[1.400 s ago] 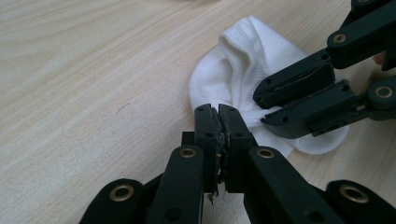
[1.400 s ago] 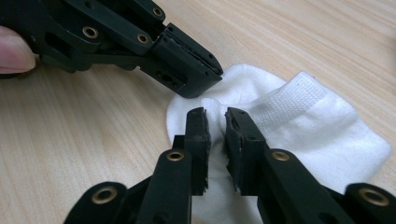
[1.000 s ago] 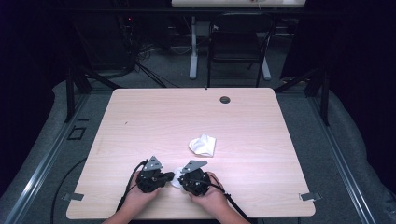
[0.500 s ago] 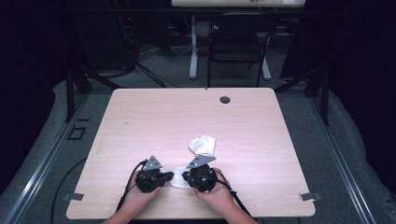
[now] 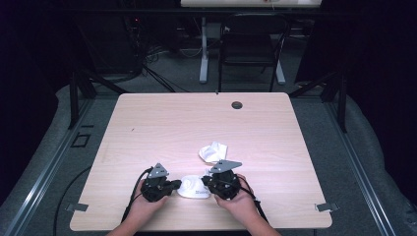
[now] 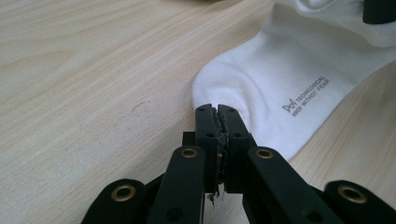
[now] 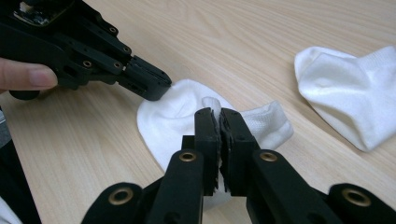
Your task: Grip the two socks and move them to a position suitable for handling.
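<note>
High view: near sock (image 5: 193,187) lies on counter (image 5: 162,128) between left claw (image 5: 176,185) and right claw (image 5: 206,184); second sock (image 5: 213,152) just beyond right claw.
Left claw view: jaws clamp the sock's toe edge.
Right claw view: jaws pinch the sock's cuff fold.

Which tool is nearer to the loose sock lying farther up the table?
Right. The right tool sits just below that loose sock; the left tool is farther off, across the near sock that both pinch.
</note>
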Available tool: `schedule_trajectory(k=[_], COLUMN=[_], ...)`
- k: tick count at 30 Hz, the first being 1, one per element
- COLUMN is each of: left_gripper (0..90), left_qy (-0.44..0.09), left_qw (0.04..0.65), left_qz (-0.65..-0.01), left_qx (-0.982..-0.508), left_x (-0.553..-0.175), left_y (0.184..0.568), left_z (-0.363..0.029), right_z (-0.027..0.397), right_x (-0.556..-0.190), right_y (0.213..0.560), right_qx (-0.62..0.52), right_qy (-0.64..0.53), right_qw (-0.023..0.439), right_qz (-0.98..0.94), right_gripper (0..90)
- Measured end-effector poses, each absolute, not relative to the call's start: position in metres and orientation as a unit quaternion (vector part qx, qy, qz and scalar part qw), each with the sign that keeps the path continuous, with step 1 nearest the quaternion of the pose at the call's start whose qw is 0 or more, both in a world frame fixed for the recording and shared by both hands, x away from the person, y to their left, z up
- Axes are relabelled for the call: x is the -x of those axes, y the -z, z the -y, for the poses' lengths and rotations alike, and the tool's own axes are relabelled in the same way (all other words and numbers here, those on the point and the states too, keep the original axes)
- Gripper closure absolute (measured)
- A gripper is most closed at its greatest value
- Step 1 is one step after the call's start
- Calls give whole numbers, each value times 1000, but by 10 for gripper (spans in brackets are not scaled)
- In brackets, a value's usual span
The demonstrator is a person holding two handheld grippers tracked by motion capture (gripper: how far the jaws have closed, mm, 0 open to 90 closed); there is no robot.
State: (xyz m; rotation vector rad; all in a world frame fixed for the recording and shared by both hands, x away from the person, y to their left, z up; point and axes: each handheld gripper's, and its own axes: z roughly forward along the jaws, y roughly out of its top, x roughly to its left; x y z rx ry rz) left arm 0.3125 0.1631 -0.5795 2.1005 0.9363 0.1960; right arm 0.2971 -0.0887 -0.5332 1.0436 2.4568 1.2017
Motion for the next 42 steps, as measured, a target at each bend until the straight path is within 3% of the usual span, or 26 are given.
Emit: schedule_trajectory(k=[28, 42], left_gripper=[882, 882], left_qy=[-80, -81], left_qw=[402, 399], left_qz=[-382, -386], left_qx=[-828, -828], left_x=[-313, -314], left_y=[578, 579], left_z=[-166, -167], right_z=[136, 145], right_x=[-289, -293], right_y=[548, 562], right_qx=[-413, -443], right_qy=[-384, -356], right_qw=[112, 91], right_qz=[-818, -818], right_gripper=[862, 855])
